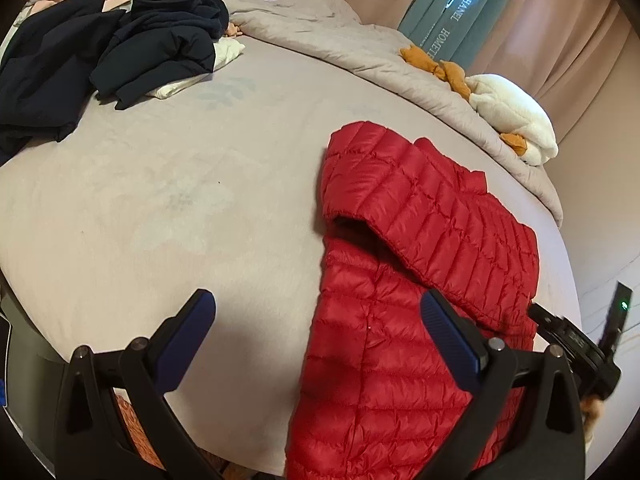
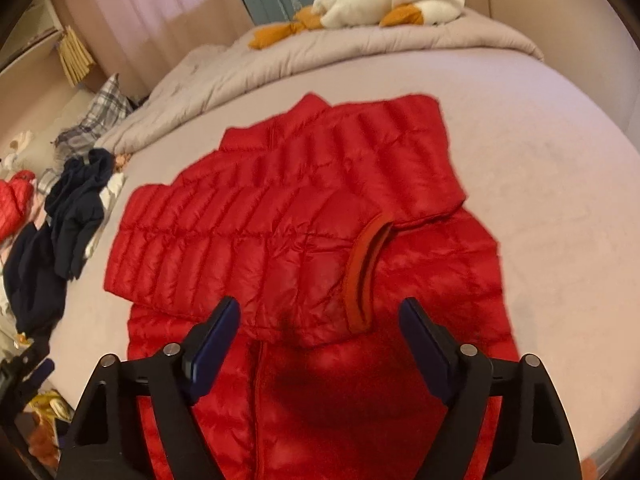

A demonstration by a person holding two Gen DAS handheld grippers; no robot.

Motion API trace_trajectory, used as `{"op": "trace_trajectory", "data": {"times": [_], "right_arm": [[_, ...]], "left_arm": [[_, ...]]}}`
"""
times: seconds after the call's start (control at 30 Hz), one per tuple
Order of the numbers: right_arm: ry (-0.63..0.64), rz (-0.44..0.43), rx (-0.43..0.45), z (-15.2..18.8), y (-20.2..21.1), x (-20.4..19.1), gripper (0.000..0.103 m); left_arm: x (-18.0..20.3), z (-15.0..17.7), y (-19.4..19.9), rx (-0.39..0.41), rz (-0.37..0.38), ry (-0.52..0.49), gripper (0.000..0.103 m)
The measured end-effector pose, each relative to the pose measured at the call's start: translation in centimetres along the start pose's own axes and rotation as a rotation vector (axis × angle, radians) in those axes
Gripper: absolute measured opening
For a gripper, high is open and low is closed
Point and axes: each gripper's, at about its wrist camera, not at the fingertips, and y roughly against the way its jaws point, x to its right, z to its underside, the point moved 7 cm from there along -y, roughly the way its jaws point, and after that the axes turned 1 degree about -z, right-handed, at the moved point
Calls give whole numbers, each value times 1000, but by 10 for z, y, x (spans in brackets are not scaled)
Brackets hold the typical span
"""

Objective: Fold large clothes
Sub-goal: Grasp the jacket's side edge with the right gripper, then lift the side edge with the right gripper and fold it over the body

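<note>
Right gripper [image 2: 320, 336] open just above red jacket [image 2: 280, 220], prob not touching

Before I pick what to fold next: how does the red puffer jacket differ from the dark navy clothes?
The red puffer jacket lies spread flat, sleeves folded across its body; the dark navy clothes sit crumpled in a heap. The jacket is shiny and quilted, the navy clothes matte and smooth. The jacket lies nearer the tongs. Both rest on the bed.

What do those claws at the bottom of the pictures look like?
Both look alike. The left claw and right claw each have a black plastic frame that forks into two angled arms, joined by round silver pins. Each arm ends in a flat dark blue ribbed pad. No cables or sleeves show.
</note>
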Motion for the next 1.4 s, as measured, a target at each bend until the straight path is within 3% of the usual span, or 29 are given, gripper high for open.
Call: {"op": "trace_trajectory", "data": {"times": [0.13,0.27,0.33,0.43,0.73,1.07,1.4], "right_arm": [[19,12,-33,1,-18,-5,75],[27,24,-68,5,-30,-6,59],[51,36,-71,6,-32,-7,35],[85,25,-67,7,-27,-12,16],[227,-13,68,-21,36,-52,12],[370,-44,286,-96,120,-109,11],[455,3,375,-141,137,-132,10]], "left_arm": [[0,2,0,-3,-7,-3,102],[0,2,-1,-5,-6,-2,102],[0,3,-1,-6,-5,0,102],[-1,2,-2,-11,-3,4,102],[-4,1,0,-5,9,20,102],[-8,-10,4,16,17,37,102],[4,-34,-5,30,45,31,102]]}}
